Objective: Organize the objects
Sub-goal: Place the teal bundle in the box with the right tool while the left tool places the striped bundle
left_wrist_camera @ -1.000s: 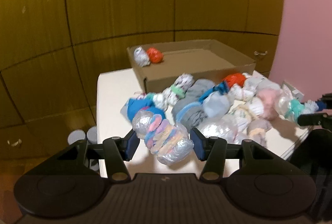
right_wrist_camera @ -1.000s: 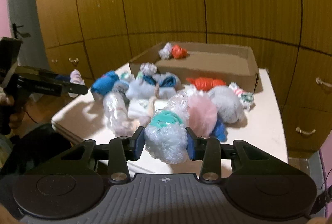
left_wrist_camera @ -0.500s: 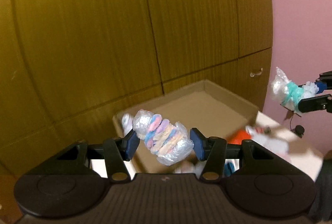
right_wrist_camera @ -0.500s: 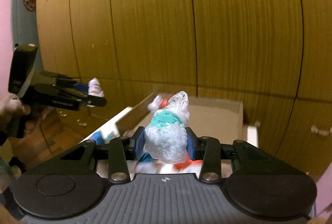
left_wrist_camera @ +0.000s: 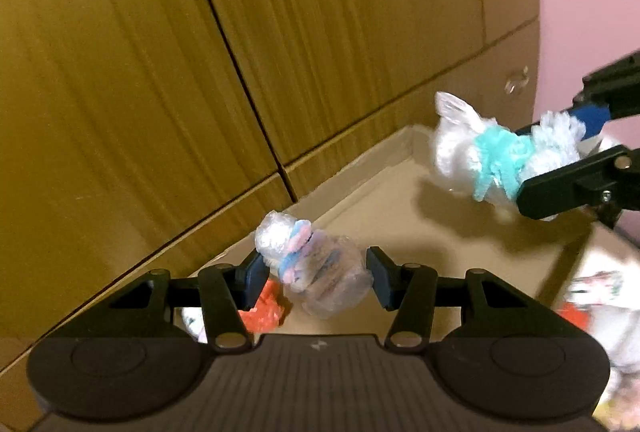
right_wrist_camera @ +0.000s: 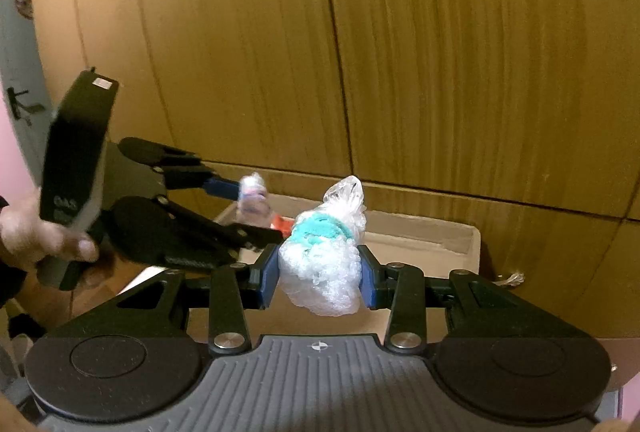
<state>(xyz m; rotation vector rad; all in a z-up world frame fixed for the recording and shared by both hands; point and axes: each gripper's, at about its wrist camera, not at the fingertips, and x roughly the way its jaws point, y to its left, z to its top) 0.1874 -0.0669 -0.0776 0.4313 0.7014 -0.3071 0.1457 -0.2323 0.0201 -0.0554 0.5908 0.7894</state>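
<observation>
Wrapped bundles (left_wrist_camera: 316,272) above cardboard box (left_wrist_camera: 400,216)

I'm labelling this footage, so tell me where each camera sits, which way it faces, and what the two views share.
Left wrist: on the left gripper, looking along its jaws, shut on a plastic-wrapped pink-and-blue striped bundle, over the brown cardboard box.
Right wrist: on the right gripper, gripping a plastic-wrapped white bundle with a teal band; a hand shows.
Shared: box, both bundles, wooden cabinet doors.
</observation>
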